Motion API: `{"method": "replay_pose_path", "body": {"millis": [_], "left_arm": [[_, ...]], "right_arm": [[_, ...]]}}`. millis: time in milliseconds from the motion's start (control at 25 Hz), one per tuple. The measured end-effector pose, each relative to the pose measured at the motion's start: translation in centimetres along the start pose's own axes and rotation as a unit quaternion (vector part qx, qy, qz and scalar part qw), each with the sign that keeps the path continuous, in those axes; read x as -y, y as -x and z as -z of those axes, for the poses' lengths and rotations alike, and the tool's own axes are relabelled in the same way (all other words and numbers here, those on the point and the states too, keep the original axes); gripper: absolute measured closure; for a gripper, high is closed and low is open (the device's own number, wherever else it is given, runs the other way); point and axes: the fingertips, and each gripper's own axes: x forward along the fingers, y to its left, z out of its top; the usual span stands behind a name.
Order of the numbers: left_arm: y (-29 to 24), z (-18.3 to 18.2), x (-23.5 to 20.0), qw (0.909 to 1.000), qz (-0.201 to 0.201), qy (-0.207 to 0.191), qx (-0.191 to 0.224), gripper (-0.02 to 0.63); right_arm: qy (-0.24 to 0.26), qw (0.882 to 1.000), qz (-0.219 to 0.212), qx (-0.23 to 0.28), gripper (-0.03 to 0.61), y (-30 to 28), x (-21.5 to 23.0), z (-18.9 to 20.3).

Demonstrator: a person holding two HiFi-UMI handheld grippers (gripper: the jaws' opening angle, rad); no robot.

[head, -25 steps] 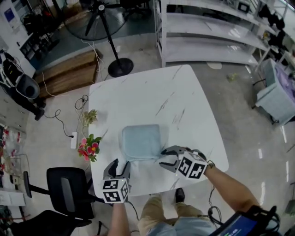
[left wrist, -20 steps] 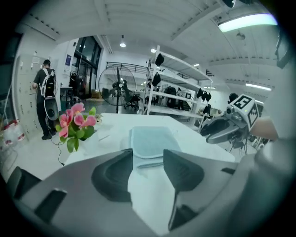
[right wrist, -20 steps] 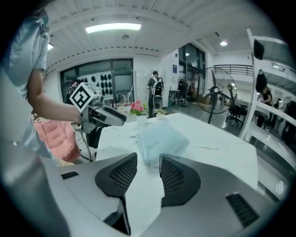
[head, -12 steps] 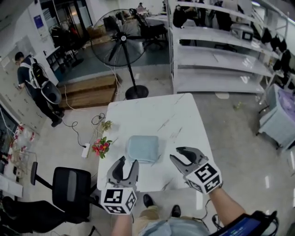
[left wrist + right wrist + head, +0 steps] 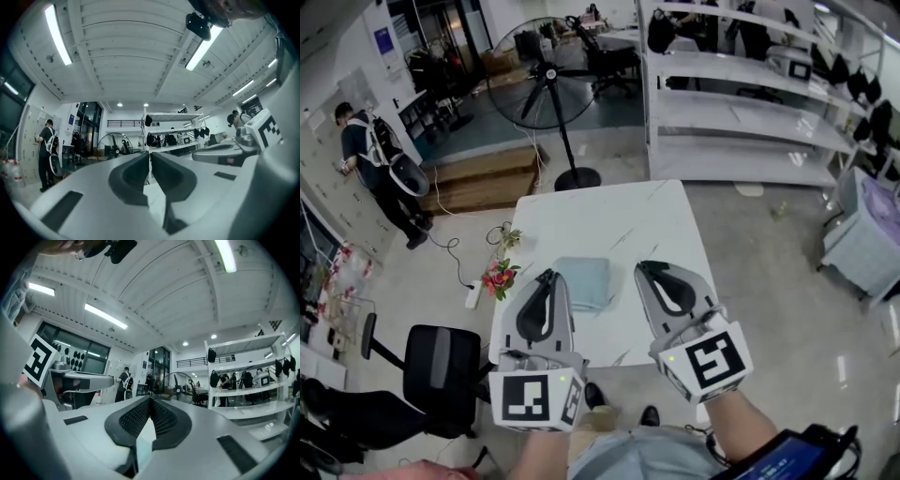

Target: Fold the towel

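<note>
Counter [image 5: 609, 216] bears the towel [image 5: 591, 281]; my left gripper [image 5: 547, 276] and right gripper [image 5: 646, 268] just closed empty above it; folding looks done, next only rest.

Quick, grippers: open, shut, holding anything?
Left gripper: just closed, shut, nothing between the jaws.
Right gripper: just closed, shut, nothing between the jaws.
</note>
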Motion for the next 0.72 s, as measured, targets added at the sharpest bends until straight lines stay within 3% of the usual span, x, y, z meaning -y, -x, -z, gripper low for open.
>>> {"method": "replay_pose_path", "body": {"millis": [120, 720], "left_arm": [[-0.6, 0.2, 1.4, 1.0000, -0.002, -0.007, -0.003, 0.595], [-0.5, 1.0, 0.6, 0.9996, -0.025, 0.006, -0.007, 0.598]], "right_arm": [[0.028, 1.000, 0.008, 0.006, 0.565, 0.6, 1.1, -0.5], [0.026, 0.999, 0.020, 0.007, 0.566, 1.0, 2.0, -0.2]]}}
